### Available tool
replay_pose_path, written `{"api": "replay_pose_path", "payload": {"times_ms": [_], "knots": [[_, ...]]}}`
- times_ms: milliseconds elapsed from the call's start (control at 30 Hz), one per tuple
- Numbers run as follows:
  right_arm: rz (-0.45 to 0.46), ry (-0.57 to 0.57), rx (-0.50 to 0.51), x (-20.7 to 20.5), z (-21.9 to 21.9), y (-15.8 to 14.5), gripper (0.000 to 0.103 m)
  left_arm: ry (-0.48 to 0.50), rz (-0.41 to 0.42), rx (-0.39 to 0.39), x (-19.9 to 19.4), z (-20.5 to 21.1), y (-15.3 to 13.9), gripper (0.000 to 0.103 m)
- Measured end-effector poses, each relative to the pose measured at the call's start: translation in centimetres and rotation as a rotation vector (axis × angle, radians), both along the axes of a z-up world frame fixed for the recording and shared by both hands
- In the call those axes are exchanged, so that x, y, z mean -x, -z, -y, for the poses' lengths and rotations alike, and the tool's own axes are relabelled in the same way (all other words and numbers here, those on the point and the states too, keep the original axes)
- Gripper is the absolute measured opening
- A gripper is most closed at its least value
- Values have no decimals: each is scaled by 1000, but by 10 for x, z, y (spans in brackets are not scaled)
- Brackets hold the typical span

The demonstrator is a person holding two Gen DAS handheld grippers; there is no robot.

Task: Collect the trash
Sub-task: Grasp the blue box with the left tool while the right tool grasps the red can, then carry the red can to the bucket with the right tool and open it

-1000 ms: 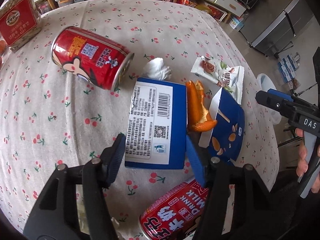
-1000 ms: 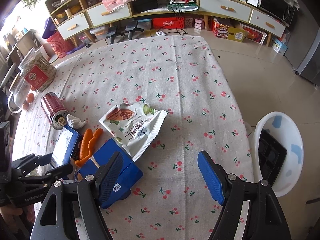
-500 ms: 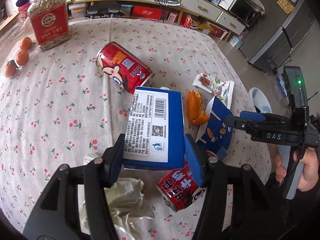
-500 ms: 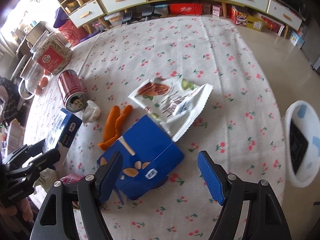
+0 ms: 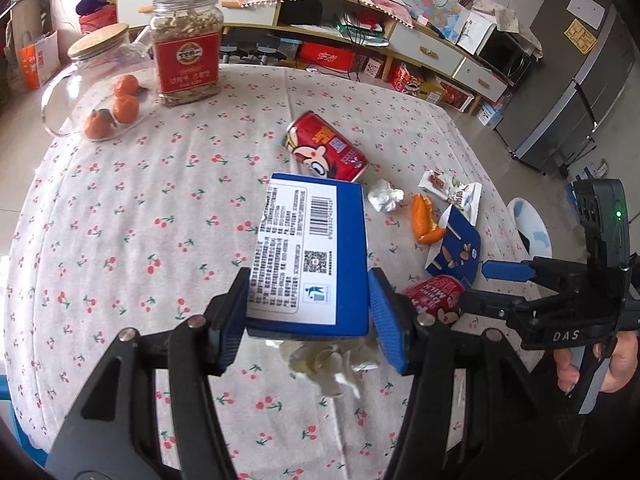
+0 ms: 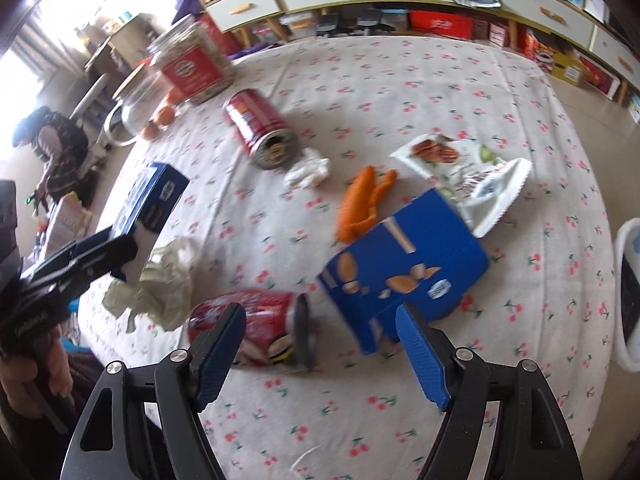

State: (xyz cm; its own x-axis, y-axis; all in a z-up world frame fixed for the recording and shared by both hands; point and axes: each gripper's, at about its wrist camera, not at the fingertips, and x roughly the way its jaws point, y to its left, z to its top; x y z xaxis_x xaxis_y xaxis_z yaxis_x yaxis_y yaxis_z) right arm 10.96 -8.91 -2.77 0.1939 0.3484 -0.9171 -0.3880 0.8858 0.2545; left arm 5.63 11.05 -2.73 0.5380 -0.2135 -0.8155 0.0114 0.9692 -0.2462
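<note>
1. The left gripper (image 5: 307,318) is clamped on a blue carton (image 5: 310,254), its pads pressed to both sides and the carton raised off the cherry-print tablecloth (image 5: 132,216); the white label facing up carries dense print, a barcode and a QR code.
2. The right gripper (image 6: 320,354) is spread wide with nothing in it, above a red can (image 6: 256,322) lying on its side; "MILK" can be read on that can from the left wrist view. "DAS" is printed on the right gripper's body.
3. Under the lifted carton lies crumpled pale paper (image 5: 330,360).
4. Just beyond the red can sits a second blue box (image 6: 404,266) with almond pictures, an orange peel (image 6: 362,200) and a white snack wrapper (image 6: 466,172) behind it.
5. Farther off are a tissue wad (image 6: 308,168) and another red can (image 5: 326,152) with a cartoon face.
6. At the far edge stand a red-labelled jar (image 5: 186,46) of seeds and a glass jug (image 5: 98,84) beside some tangerines.
7. A white bin (image 6: 628,300) stands off the table's right side, something dark inside.
</note>
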Motion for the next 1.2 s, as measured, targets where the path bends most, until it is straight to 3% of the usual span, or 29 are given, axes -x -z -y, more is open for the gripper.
{"api": "replay_pose_path", "payload": {"times_ms": [200, 333, 633, 967, 1200], "knots": [[7, -116, 4, 25, -39, 5, 87, -38, -10, 0, 13, -16, 2, 59], [44, -164, 86, 35, -59, 16, 90, -54, -8, 3, 19, -24, 0, 59], [25, -149, 123, 31, -64, 38, 90, -67, -5, 8, 20, -29, 1, 59], [65, -99, 29, 21, -42, 10, 86, -42, 23, 14, 16, -17, -6, 59], [124, 41, -33, 3, 18, -20, 86, 24, 44, 14, 2, 17, -14, 59]]}}
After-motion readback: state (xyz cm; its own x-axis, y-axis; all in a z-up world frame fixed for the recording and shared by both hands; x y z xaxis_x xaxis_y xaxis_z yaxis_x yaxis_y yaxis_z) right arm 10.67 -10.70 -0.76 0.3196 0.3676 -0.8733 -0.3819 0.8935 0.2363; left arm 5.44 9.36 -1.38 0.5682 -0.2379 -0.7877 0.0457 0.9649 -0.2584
